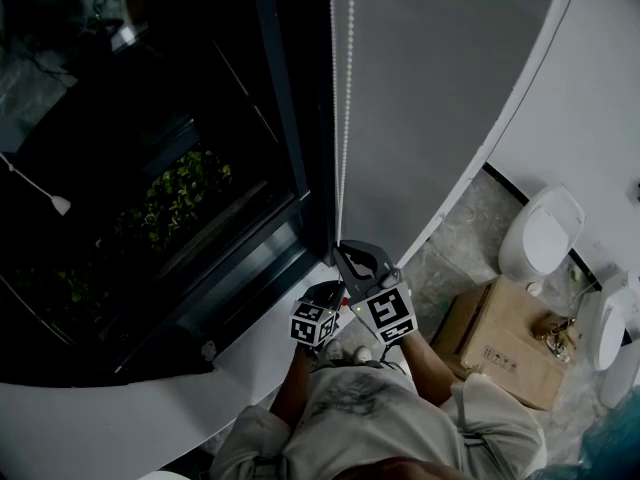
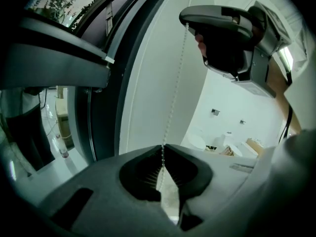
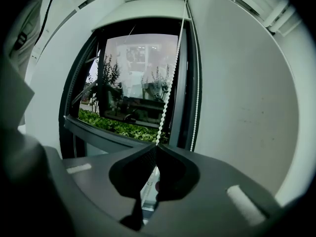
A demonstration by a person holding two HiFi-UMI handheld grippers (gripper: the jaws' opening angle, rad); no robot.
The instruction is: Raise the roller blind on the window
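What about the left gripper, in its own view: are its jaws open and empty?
No, the left gripper has its jaws closed on the chain, which runs up from between their tips.

Head view steeply down over the window (image 1: 170, 138); both gripper views close, upward along the shared bead chain (image 2: 173, 98).

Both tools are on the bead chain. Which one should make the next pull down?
Right, probably. The right tool grips the chain above the left tool, so it has more downward travel.
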